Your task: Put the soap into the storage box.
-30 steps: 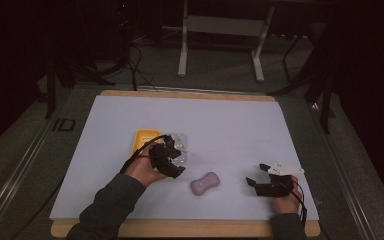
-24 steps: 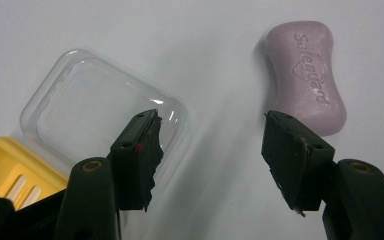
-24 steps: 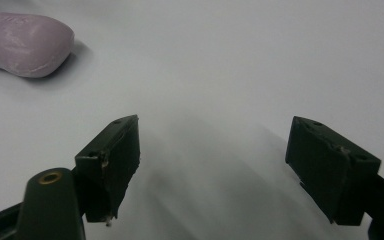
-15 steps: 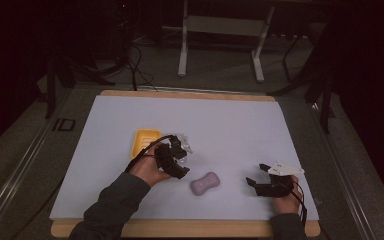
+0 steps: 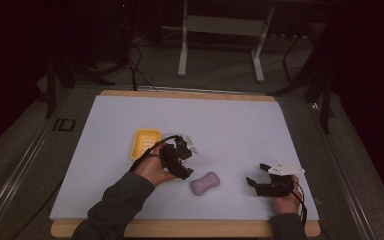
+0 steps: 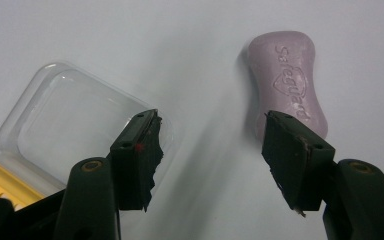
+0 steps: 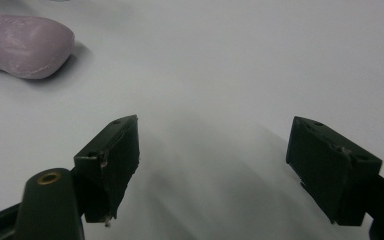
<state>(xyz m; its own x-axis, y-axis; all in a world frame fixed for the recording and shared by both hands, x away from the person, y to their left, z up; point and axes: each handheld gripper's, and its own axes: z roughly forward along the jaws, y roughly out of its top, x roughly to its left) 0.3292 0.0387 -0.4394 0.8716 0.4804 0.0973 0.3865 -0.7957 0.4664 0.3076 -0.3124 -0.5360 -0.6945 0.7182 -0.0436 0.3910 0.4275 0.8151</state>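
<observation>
One soap bar lies flat on the white table, just ahead of my left gripper, whose jaws stand spread and empty. I judge it stiff, light, slippery; I'd pinch across its narrow waist. My right gripper rests spread too.

Soap bar between both grippers, tray behind, seemingly a lid beside it.

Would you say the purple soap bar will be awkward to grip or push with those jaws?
The soap bar looks solid and stiff, so it should not bend. Its rounded, smooth sides may slip between flat pads; the narrower waist seems the safest hold. Lying flat on the table, it would probably slide rather than roll.
</observation>
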